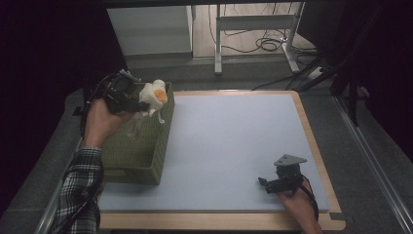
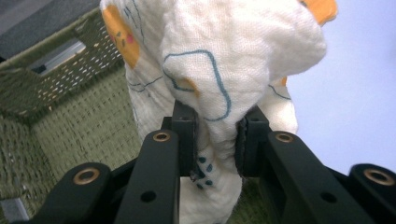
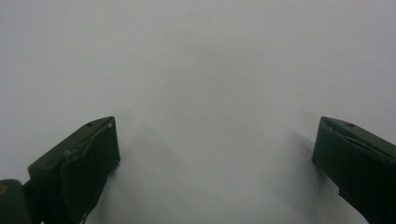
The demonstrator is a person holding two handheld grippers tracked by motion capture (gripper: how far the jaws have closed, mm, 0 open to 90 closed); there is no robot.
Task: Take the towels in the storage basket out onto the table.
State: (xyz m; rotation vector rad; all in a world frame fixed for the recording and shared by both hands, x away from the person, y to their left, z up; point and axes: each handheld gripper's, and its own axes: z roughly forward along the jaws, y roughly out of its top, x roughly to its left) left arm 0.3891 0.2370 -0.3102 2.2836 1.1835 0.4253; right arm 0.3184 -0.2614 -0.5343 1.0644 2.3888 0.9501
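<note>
Cloth [image 2: 224,70] hangs pinched in the left gripper [image 2: 217,140] over the basket [image 1: 160,146] at ten o'clock; right gripper [image 3: 215,158] gapes wide, empty.

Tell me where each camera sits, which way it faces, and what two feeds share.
High view: above the person's side, looking forward and down on the blue mat; both forearms, left hand-held gripper, right hand-held gripper.
Left gripper view: along its jaws, shut on the white cloth over the green basket.
Right gripper view: faces bare mat, jaws open.
Shared: cloth and basket, high and left views.
</note>
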